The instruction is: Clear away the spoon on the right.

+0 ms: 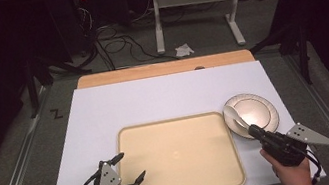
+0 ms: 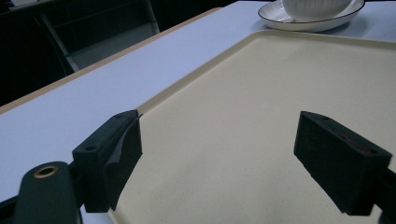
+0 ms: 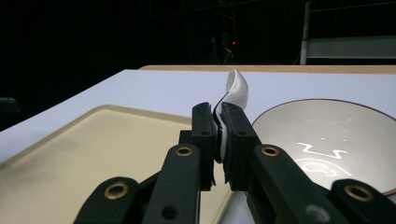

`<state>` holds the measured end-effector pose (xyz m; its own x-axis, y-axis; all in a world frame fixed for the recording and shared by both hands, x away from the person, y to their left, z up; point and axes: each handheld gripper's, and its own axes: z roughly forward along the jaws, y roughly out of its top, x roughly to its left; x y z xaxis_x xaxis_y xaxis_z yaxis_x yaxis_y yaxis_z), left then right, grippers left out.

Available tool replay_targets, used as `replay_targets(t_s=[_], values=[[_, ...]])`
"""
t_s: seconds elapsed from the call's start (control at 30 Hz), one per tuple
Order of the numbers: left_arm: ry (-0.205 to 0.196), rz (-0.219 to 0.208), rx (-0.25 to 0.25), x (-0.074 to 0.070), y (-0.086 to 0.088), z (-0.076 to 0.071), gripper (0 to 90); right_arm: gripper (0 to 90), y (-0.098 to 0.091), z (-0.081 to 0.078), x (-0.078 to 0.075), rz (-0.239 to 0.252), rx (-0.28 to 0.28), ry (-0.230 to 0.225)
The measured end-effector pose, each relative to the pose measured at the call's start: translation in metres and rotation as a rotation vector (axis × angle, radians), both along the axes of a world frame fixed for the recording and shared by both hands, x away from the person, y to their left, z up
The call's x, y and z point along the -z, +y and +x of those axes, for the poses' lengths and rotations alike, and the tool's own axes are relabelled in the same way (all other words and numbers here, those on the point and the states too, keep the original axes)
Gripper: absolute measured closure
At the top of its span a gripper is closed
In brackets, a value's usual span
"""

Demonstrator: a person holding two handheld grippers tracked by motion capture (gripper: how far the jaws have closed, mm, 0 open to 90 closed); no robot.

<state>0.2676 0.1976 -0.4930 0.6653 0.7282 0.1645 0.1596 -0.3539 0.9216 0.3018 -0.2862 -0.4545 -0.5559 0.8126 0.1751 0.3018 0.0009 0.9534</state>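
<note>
A large beige tray [image 1: 178,158] lies in the middle of the white table top. Right of it sits a round plate [image 1: 258,109] with a dark rim. My right gripper [image 1: 251,129] is shut on the rim of a small white bowl [image 1: 234,119], which is tipped on edge over the plate's left side. In the right gripper view the jaws [image 3: 219,116] pinch the bowl's thin wall [image 3: 237,86], with the plate [image 3: 327,140] just beyond. My left gripper [image 1: 131,166] stands open over the tray's near left corner [image 2: 261,93], with nothing between its fingers [image 2: 219,158].
The white board [image 1: 153,99] rests on a wooden top whose edge [image 1: 163,68] shows at the back. Beyond it are cables, a crumpled paper [image 1: 184,49] and white table legs [image 1: 157,23] on the floor. Metal rails run along both sides.
</note>
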Motion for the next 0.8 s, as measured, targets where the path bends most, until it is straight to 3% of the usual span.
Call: replay_targets(t_s=[0.8], values=[[-0.002,0.004,0.005,0.000,0.000,0.000,15.9,86.4,0.061,0.004,0.005,-0.070,-0.160,-0.008]])
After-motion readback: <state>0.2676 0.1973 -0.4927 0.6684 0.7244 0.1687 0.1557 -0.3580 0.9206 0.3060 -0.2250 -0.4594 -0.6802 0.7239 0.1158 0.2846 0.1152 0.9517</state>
